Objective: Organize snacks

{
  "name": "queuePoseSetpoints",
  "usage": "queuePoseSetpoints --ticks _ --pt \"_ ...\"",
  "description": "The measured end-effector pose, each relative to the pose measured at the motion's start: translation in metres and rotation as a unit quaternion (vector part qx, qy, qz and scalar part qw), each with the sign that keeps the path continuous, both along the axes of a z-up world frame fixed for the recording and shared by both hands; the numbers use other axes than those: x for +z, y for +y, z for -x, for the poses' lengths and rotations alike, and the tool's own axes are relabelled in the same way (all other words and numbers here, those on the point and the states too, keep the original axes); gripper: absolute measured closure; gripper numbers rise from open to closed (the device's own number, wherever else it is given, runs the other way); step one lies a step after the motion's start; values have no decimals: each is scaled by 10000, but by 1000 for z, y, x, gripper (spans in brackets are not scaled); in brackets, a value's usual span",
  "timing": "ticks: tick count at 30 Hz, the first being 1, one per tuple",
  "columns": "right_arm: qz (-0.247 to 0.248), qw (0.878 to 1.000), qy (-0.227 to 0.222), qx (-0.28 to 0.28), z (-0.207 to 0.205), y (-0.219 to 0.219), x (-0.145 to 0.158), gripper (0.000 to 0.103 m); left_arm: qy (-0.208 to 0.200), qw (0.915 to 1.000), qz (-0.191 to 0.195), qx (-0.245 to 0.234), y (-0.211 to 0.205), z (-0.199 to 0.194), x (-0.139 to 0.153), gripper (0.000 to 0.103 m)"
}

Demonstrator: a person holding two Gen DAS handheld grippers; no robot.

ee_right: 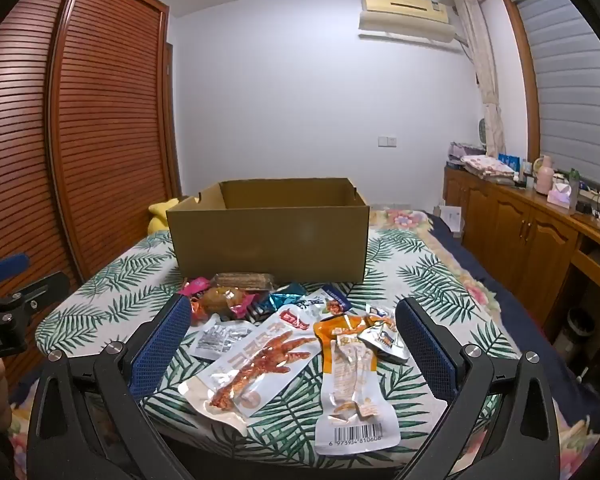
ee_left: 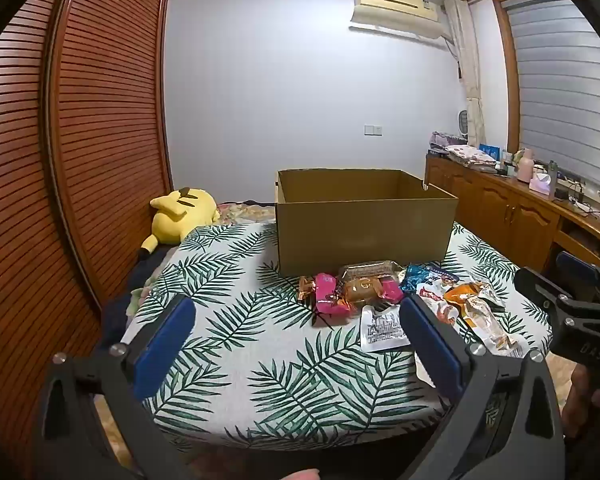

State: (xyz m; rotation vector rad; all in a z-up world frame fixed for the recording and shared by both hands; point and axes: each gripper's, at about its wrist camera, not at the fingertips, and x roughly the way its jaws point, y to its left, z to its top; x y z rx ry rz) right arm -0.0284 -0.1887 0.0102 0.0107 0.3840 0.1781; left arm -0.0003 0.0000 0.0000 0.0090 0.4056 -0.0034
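hovering with left gripper (ee_left: 296, 344) and right gripper (ee_right: 292, 344) both spread wide, empty. chicken-foot pouch (ee_right: 256, 364) likely light, slick, crinkly. best pinched at a flat sealed edge, then dropped into the cardboard box (ee_right: 268, 240).

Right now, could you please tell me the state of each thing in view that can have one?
Cardboard box: open at the top, upright, nothing seen inside.
Snack packets: sealed, lying loose on the table in front of the box.
Left gripper: jaws wide open, holding nothing.
Right gripper: jaws wide open, holding nothing.
Wardrobe doors: closed.
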Motion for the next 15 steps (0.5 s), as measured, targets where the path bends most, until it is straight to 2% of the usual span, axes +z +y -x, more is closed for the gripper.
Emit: queuePoseSetpoints --ticks 15 --pt "2 10000 -3 1 0 0 0 0 11 10000 10 -6 3 1 0 0"
